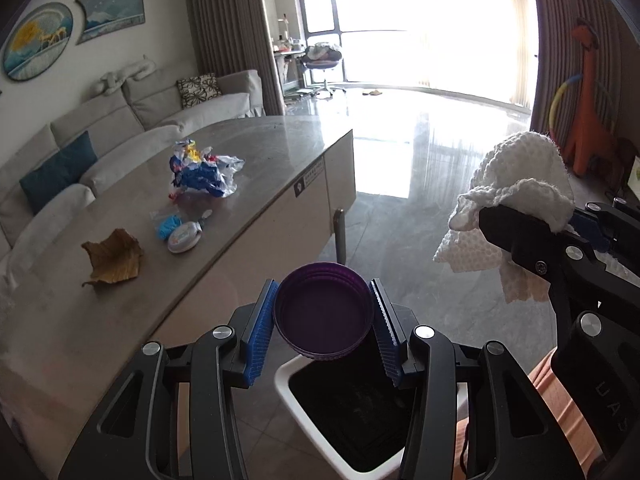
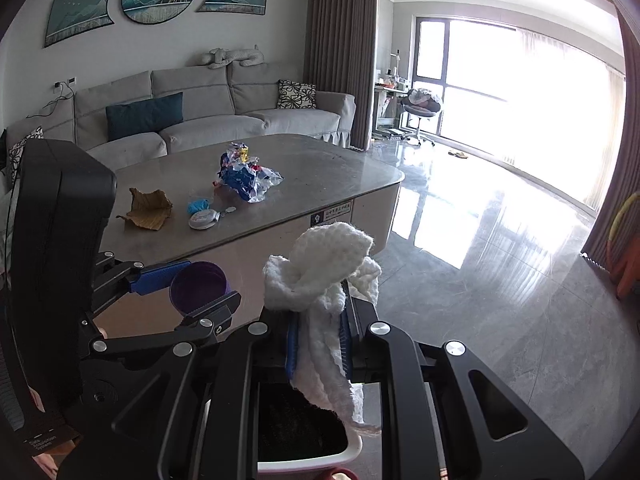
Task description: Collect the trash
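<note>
My left gripper (image 1: 323,320) is shut on a purple lid (image 1: 324,314), its blue pads pressing both sides; the lid hangs over a white-rimmed bin (image 1: 296,408) with a dark inside. The same lid (image 2: 198,286) shows at the left of the right wrist view. My right gripper (image 2: 320,340) is shut on a crumpled white paper towel (image 2: 324,276), also above the bin (image 2: 352,450). That towel (image 1: 516,184) appears at the right of the left wrist view. On the table lie a crumpled blue wrapper (image 1: 204,172), a dry brown leaf (image 1: 114,258), a small blue scrap (image 1: 166,226) and a white round case (image 1: 184,238).
The grey table (image 1: 272,148) stands left of the bin, its front edge close to my left gripper. A light sofa (image 2: 208,116) runs behind it. Glossy grey floor (image 2: 500,260) spreads to the right toward bright windows. An orange giraffe toy (image 1: 592,120) stands at the far right.
</note>
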Tool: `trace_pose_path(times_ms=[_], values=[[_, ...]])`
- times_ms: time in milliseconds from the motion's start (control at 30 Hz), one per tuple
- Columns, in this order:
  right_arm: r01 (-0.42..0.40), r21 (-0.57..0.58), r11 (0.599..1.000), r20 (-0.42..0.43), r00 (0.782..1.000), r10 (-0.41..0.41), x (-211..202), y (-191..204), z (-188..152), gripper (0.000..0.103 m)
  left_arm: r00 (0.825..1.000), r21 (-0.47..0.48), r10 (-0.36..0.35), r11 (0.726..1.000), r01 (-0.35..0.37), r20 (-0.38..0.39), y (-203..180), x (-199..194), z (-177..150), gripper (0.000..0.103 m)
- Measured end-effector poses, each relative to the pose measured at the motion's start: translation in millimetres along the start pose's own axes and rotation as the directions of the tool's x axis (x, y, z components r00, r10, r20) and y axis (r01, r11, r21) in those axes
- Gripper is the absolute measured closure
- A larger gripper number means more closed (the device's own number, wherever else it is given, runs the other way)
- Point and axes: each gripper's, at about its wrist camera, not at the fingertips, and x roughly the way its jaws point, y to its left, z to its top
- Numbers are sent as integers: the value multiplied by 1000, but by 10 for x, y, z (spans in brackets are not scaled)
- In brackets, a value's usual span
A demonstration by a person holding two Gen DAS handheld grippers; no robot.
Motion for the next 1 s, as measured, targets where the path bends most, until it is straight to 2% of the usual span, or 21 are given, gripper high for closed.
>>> trace_pose_path(times_ms=[233, 467, 1000], values=[[23, 38, 999, -79, 997, -20, 294, -115, -288, 86, 995, 49, -32, 998, 37, -98, -172, 416, -231, 55], [18, 55, 998, -155, 988, -10, 624, -169, -486, 85, 976, 42, -73, 996, 83, -208, -185, 871, -484, 55], [-2, 64, 998, -286, 958, 20, 1162, -191, -726, 85, 946, 32, -97, 993, 113, -309, -149, 1406, -735, 55]])
